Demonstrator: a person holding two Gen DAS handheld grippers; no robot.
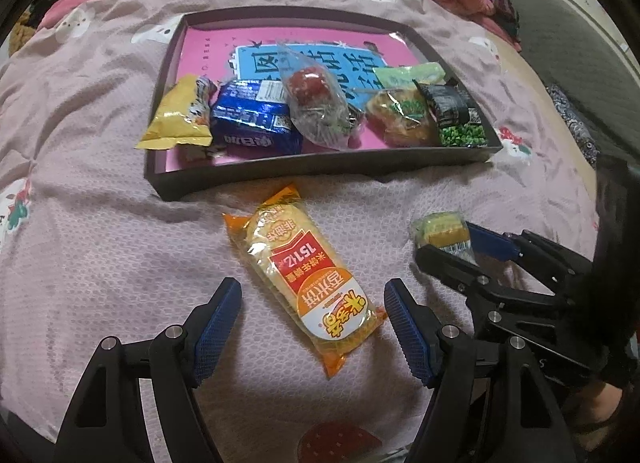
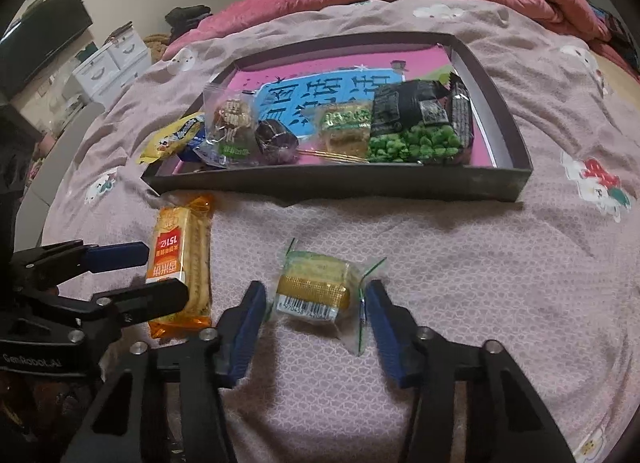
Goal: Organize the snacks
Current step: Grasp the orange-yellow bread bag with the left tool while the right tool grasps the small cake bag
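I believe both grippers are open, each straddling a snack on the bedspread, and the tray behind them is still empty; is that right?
Not quite: the tray is not empty. It already holds several snacks, including a green pea packet, as the right wrist view shows. The rest stands.

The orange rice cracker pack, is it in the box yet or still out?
Out. The orange rice cracker pack lies flat on the bedspread, in front of the dark box, between the open left gripper's fingers.
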